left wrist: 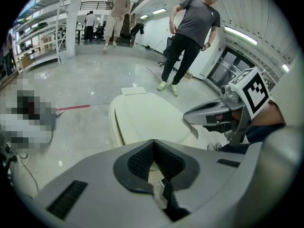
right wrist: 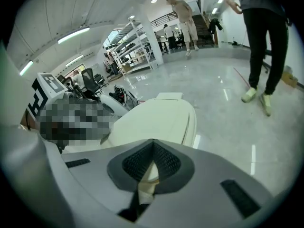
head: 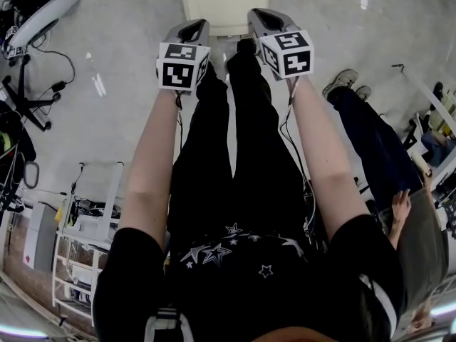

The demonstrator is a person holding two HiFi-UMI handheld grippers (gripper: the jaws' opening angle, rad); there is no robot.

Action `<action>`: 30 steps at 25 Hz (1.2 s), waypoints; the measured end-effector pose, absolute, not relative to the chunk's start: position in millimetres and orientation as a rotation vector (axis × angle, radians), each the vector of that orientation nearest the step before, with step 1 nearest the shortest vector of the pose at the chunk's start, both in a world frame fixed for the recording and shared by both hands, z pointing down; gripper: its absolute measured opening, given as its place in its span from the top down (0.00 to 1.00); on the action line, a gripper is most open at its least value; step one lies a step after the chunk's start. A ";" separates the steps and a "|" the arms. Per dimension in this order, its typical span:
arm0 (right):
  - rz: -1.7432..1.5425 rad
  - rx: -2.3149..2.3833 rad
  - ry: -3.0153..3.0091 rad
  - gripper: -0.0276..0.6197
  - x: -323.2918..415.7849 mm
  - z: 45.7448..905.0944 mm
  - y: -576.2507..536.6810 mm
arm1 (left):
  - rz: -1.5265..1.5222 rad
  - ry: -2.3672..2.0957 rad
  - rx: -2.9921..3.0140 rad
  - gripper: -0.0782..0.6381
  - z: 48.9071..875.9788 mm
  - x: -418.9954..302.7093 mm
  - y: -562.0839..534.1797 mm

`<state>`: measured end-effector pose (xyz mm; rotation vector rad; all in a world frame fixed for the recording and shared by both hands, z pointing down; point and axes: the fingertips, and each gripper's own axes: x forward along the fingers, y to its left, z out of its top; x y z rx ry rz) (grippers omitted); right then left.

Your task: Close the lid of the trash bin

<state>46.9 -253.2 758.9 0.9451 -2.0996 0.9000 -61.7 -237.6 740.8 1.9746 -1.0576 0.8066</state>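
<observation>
Cream trash bin (head: 224, 2) sits top centre of head view, on the floor (head: 128, 41). Its lid (left wrist: 147, 118) looks laid down flat on the body; can't tell if fully seated. Long axis runs straight away from both tongs, bin ahead + below them. L gripper (left wrist: 153, 148): jaws together, nothing btwn. R gripper (right wrist: 152, 148): same. They're side by side over the near edge, approx equally near.

Cream-coloured plastic trash bin (head: 224, 4) upright on the grey floor (head: 128, 84), its lid (left wrist: 148, 118) lying down over the body, smooth and glossy, corners rounded, thin dark seam along one side, a small raised hinge tab (left wrist: 134, 90) at the far end
</observation>
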 end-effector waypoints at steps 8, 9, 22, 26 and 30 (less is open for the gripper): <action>0.922 0.907 -2.072 0.96 48.2 783.2 -247.8 | 0.893 -1.009 1.955 0.88 769.8 -63.1 -229.6; 0.924 0.904 -2.070 0.96 47.8 785.3 -247.6 | 0.894 -1.009 1.948 0.88 772.5 -64.2 -228.5; 0.907 0.883 -2.051 0.96 47.6 798.5 -247.2 | 0.927 -0.960 1.934 0.88 788.5 -61.0 -224.2; 0.904 0.880 -2.032 0.96 45.3 800.2 -248.1 | 0.963 -0.956 1.920 0.88 795.1 -62.7 -226.1; 0.913 0.882 -2.033 0.96 45.4 801.3 -247.6 | 0.944 -0.952 1.912 0.88 794.5 -62.7 -224.7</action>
